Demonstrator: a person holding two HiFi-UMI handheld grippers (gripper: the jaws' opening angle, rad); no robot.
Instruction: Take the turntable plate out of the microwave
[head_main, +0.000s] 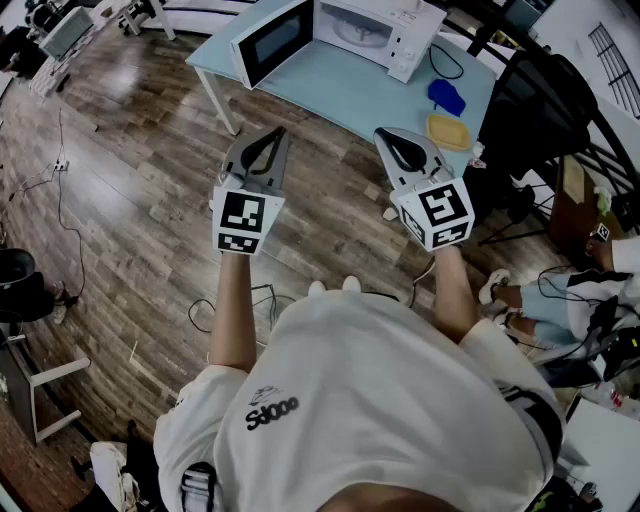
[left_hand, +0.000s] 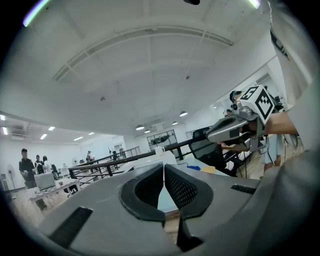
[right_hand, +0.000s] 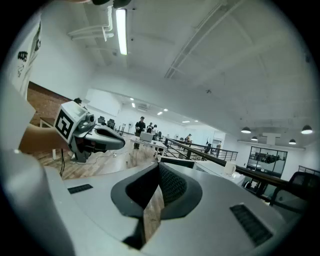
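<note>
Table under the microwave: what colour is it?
The table is light blue, seen best in the head view.

Left gripper (head_main: 262, 150) jaws closed, right gripper (head_main: 400, 150) jaws closed, both empty

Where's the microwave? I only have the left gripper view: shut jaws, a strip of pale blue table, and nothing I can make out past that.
Observer: In the head view, the white microwave sits on the pale blue table, toward its far edge.
Operator: Door state?
Observer: The door is swung wide open to the left.
Operator: Plate?
Observer: The round clear turntable plate lies inside the cavity, with nothing touching it.
Operator: Right gripper?
Observer: In its own view, the right gripper is shut, with nothing between its jaws.
</note>
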